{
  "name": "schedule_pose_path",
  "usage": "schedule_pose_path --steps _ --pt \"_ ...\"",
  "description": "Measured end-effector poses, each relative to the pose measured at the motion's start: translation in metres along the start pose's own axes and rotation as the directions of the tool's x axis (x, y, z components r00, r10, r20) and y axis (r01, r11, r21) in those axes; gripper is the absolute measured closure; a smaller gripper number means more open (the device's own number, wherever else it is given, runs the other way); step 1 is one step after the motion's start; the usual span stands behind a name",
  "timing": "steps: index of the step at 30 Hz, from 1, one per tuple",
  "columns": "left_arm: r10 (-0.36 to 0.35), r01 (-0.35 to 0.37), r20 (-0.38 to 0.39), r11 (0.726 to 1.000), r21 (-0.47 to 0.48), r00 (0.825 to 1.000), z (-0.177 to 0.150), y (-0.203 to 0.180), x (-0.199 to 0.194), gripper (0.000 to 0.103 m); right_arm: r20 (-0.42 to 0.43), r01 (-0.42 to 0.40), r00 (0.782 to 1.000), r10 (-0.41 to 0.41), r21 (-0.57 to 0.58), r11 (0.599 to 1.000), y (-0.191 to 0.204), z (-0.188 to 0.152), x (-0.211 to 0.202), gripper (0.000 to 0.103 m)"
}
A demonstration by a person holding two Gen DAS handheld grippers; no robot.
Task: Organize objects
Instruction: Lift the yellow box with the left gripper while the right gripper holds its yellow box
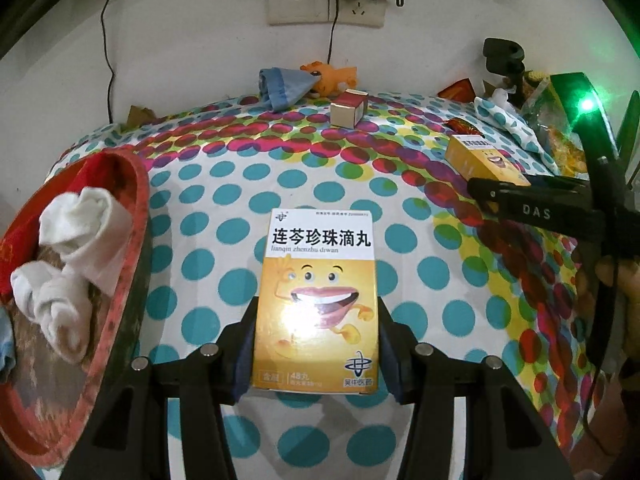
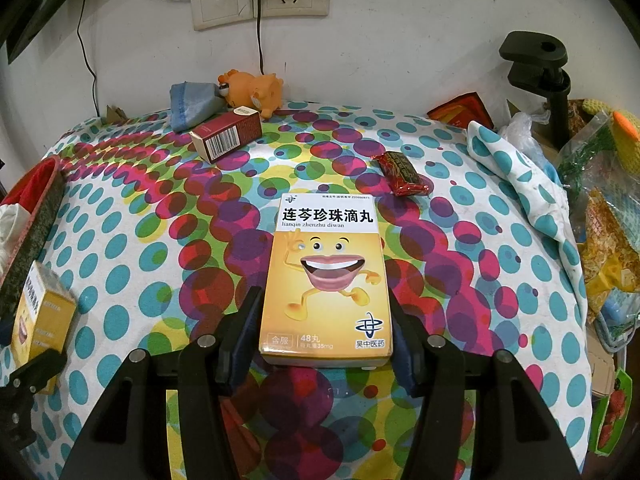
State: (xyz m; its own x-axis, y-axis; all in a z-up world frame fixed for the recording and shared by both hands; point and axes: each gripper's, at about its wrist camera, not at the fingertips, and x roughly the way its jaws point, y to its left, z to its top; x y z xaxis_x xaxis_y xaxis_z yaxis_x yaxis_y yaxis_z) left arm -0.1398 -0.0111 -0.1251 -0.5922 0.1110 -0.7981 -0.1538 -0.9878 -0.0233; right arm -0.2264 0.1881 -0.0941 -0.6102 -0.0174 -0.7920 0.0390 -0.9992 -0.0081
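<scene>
We find each gripper, left and right, clamped on a yellow medicine box; socks binned, brown carton and candy remain loose.

- Cloth cover on the desk: white, printed with teal dots and swirls of overlapping magenta, purple, red, yellow and green dots.
- Cardboard medicine box in the left claw: white top band with black characters, golden-yellow below, cartoon red-lipped smiling mouth.
- Matching yellow-and-white medicine box in the right claw: same cartoon print.
- Round basin: red rim, mottled brownish inside.
- Rolled socks: white.
- Small carton: maroon, white barcode panel.
- Rubber toy: orange.
- Candy wrapper: dark red.
</scene>
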Motion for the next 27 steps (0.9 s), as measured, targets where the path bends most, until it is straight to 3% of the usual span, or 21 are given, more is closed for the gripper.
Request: schedule_pose_path --steps 15,21,27 --pt "0.023 -0.023 0.021 1.0 0.018 1.0 -0.04 0.02 -0.037 0.051 0.0 0.0 1.0 0.0 0.0 1.0 0.001 0.0 0.0 0.048" --pt "0.034 -0.04 0.071 0.996 0.084 0.997 -0.05 0.021 -0.066 0.051 0.0 0.0 1.0 0.0 -0.001 1.0 0.0 0.001 0.0 0.048" --pt "0.05 -0.058 0.117 0.996 0.065 0.992 -0.049 0.038 -0.091 0.051 -0.001 0.002 1.0 -0.002 -0.002 1.0 0.0 0.001 0.0 0.049"
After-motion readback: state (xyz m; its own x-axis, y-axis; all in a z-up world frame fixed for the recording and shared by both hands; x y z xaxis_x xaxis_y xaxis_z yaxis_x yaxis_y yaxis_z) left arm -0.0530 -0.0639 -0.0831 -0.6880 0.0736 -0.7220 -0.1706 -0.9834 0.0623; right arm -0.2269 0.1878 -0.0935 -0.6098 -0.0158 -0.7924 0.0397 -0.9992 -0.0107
